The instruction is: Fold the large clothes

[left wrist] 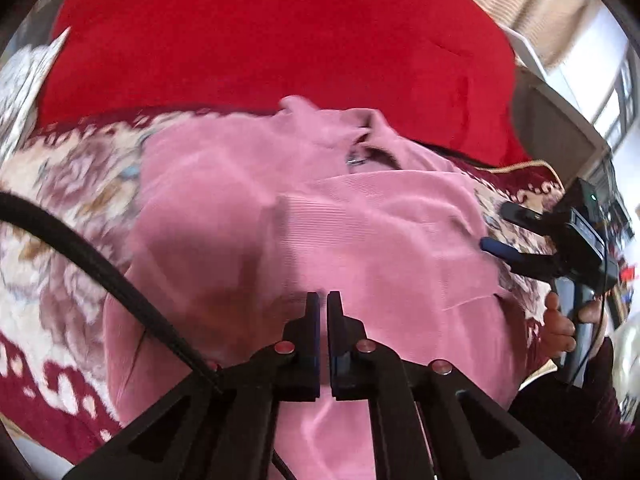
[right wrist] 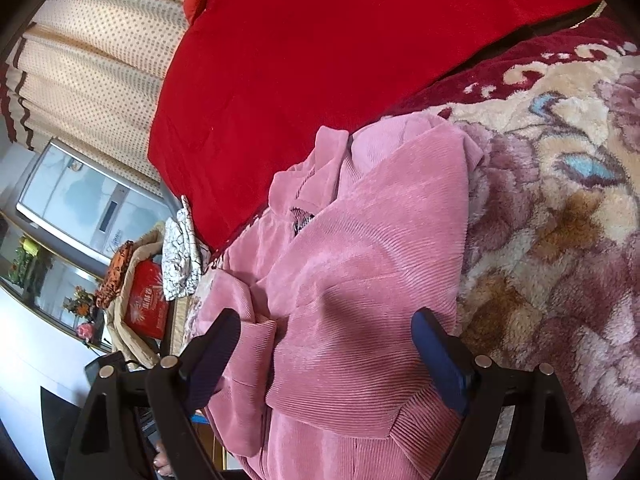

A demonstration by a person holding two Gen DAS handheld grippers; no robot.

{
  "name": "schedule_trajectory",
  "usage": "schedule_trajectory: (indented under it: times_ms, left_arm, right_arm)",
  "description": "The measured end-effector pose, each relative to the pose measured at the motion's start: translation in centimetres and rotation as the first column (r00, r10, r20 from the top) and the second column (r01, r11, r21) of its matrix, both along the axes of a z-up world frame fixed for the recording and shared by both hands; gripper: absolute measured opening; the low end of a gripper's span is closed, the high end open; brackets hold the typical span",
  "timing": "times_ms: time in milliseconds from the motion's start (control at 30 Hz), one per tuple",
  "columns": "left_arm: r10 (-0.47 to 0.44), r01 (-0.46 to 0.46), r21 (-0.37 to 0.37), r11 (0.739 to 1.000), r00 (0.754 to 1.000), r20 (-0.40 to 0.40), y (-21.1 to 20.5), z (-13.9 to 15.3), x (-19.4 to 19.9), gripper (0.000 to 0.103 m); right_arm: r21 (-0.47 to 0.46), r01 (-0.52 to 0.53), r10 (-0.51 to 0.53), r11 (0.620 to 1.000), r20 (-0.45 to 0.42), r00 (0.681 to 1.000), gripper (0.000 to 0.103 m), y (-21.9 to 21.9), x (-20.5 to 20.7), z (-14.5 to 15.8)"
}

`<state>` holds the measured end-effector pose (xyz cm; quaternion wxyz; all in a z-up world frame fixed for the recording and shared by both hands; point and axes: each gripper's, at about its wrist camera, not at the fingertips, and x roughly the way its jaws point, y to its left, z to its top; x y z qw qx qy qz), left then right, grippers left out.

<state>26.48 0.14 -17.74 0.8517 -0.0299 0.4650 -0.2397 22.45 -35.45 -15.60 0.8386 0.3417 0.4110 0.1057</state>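
1. My left gripper (left wrist: 323,300) hung over the pink corduroy garment (left wrist: 304,220), its fingers drawn nearly together with only a thin slit between them and no cloth visibly caught there

2. My right gripper (right wrist: 328,344) had its fingers spread wide, the blue pads (right wrist: 440,360) standing off on either side of a folded panel of the same garment (right wrist: 360,260); nothing was held

3. The garment lay on the floral plush blanket (left wrist: 60,208), its collar (left wrist: 320,120) toward the red quilt (left wrist: 260,32), with one flap already laid across the body

4. The ribbed pile looked thick and soft; I judged the piece moderately heavy for clothing, limp, and prone to sag and drag when lifted by one point

5. The plush beneath appeared grippy, so I expected the lower layer to cling instead of sliding

6. The ribbed hem band (right wrist: 348,412) near my right gripper seemed the firmest place to pinch, since doubled cloth there should resist slipping

7. For a second hold I would have chosen the folded edge (left wrist: 400,184) near the shoulder, keeping both layers together

8. The zipper pull at the neck (left wrist: 356,158) was too small to judge further
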Motion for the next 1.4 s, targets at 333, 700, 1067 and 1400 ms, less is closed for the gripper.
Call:
schedule_trajectory:
  times_ms: [333, 700, 1067, 1400]
  left_arm:
    - [0.072, -0.076, 0.094, 0.993, 0.996, 0.048, 0.7, -1.0, -0.8, 0.054]
    - [-0.018, 0.014, 0.088, 0.996, 0.999, 0.044, 1.0, -2.0, -1.5, 0.051]
    - [0.023, -0.02, 0.047, 0.999, 0.998, -0.059, 1.1, -4.3, -0.6, 0.04]
    - [-0.091, 0.093, -0.04, 0.995, 0.995, 0.034, -3.5, 0.4, -1.0, 0.006]
  right_arm:
    - [0.025, 0.011, -0.011, 1.0, -0.008, 1.0, 0.089, -1.3, -0.6, 0.1]
    - [-0.017, 0.004, -0.003, 1.0, 0.013, 1.0, 0.09, -0.3, -0.7, 0.4]
    - [-0.032, 0.003, -0.003, 0.999, 0.012, 1.0, 0.09, 0.0, -0.5, 0.2]
    - [-0.03, 0.04, -0.038, 0.999, 0.067, 0.997, 0.09, -1.0, -1.2, 1.2]
